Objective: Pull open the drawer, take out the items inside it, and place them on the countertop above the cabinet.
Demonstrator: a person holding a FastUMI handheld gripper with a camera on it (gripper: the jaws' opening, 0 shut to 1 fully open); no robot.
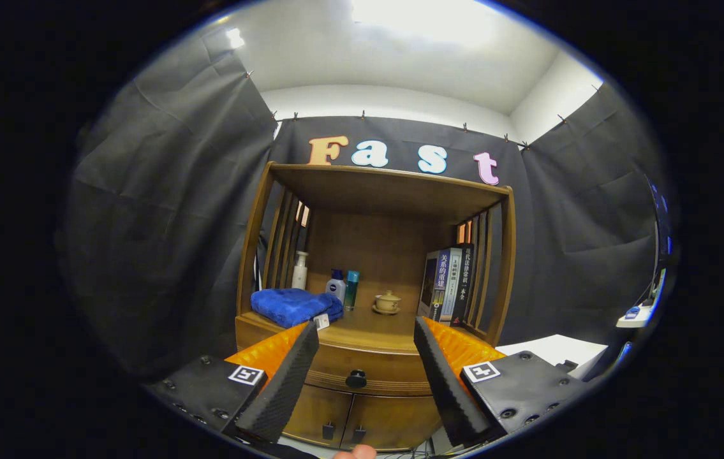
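Observation:
A wooden cabinet (374, 204) with a roofed shelf stands against the black booth wall. Its drawer (336, 368) sits shut below the countertop (374, 335), with a round dark knob (356, 378) at the middle of its front. My gripper (367, 338) is open, its two black ridged fingers (285, 382) spread wide, a short way in front of the cabinet. The knob lies beyond the fingers and between them. Nothing is held. The drawer's contents are hidden.
On the countertop lie a folded blue towel (295, 305), a white pump bottle (300, 270), a small blue-capped bottle (336, 285), a teal bottle (351, 289), a lidded teacup (387, 301) and upright books (448, 284). Two small doors (355, 421) sit under the drawer. A white table (553, 349) stands at right.

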